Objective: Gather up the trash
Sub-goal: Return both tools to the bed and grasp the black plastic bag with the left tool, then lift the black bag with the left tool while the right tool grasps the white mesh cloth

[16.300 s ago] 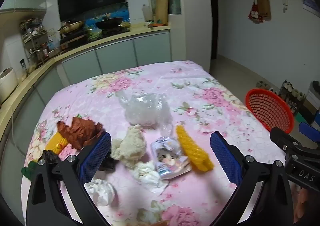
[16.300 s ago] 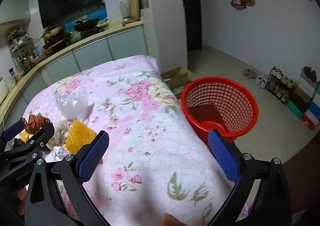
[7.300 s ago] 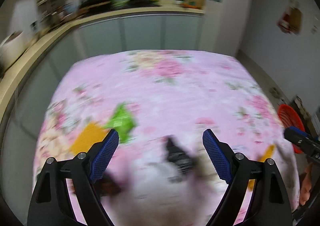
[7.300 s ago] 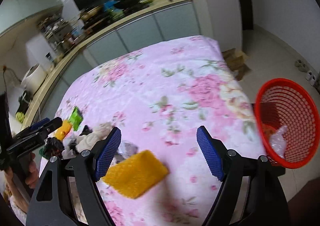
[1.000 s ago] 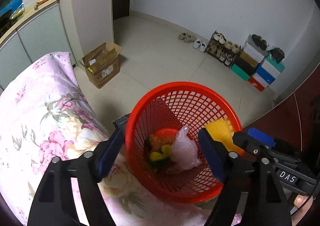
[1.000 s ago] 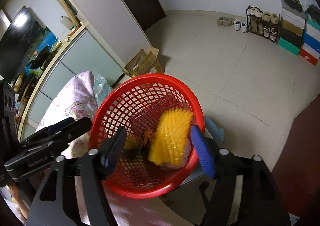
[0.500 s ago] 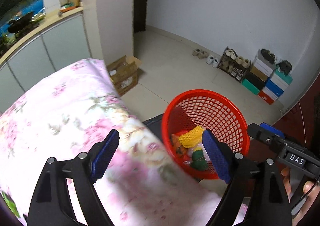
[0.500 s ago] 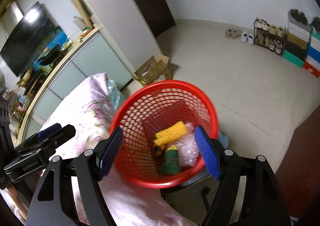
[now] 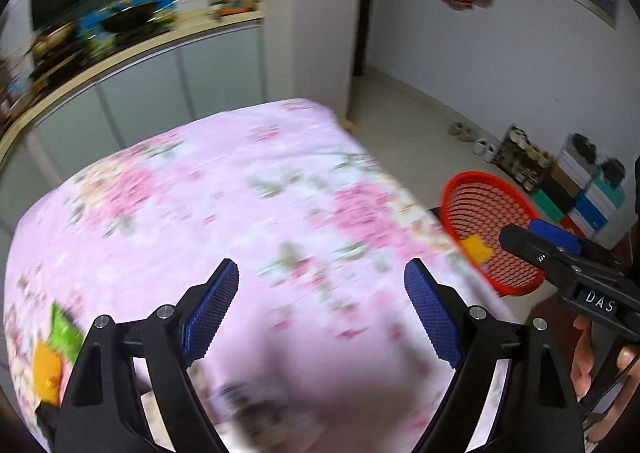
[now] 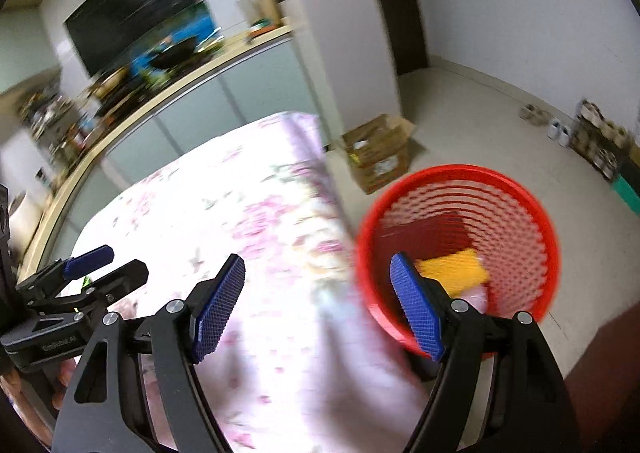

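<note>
**Both empty, more trash left on bench**

My left hand-held gripper (image 9: 316, 309) and right hand-held gripper (image 10: 316, 309) are both released, empty. Red mesh basket (image 10: 520, 189) on the floor beside the bench (image 9: 240, 193) holds a yellow knobbly piece (image 10: 456, 273). Green wrapper (image 9: 64, 333) lies flat and thin on soft floral cloth; jaws could snag fabric.

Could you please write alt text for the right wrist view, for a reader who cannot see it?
The open, empty right hand-held gripper points over the edge of a pink floral tablecloth toward a red mesh basket on the floor, which holds a yellow sponge. The left hand-held gripper shows at far left; the image is motion-blurred.
</note>
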Demonstrator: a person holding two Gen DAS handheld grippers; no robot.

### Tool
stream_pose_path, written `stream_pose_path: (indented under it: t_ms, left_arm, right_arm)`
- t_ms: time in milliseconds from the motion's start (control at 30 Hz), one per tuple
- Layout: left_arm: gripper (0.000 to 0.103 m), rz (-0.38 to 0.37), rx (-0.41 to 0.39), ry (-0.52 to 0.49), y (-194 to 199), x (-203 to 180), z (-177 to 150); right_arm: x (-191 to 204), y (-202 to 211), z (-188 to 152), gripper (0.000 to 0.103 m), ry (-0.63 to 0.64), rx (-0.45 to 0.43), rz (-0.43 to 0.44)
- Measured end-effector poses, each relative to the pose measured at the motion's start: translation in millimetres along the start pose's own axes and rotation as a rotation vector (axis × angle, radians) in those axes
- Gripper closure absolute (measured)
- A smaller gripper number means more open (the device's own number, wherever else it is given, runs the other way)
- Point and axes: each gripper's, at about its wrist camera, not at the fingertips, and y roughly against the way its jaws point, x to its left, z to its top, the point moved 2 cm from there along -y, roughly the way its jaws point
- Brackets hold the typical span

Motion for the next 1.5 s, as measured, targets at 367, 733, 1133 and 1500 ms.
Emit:
stream_pose_path:
  t_ms: [367, 733, 1133, 1500]
  left_arm:
    - [0.021, 0.151, -0.034, 0.187, 64.9, 121.4, -34.5]
    - [0.021, 0.226, -0.023, 0.445, 107.5, 247.8, -105.5]
    - [0.021, 0.227, 0.079, 0.465, 74.1, 256.6, -150.3]
    - [0.054, 0.232, 0.068, 0.491, 67.6, 257.5, -161.1]
  right_arm:
    - [78.3, -26.0, -15.8, 0.030, 0.127, 0.078, 0.094]
    - [105.9, -35.7, -26.2, 0.030, 0.181, 0.125, 0.149]
    - [134.1, -39.9, -35.2, 0.030, 0.243, 0.159, 0.205]
    - [165.9, -40.2, -47.2, 0.030, 0.350, 0.161, 0.242]
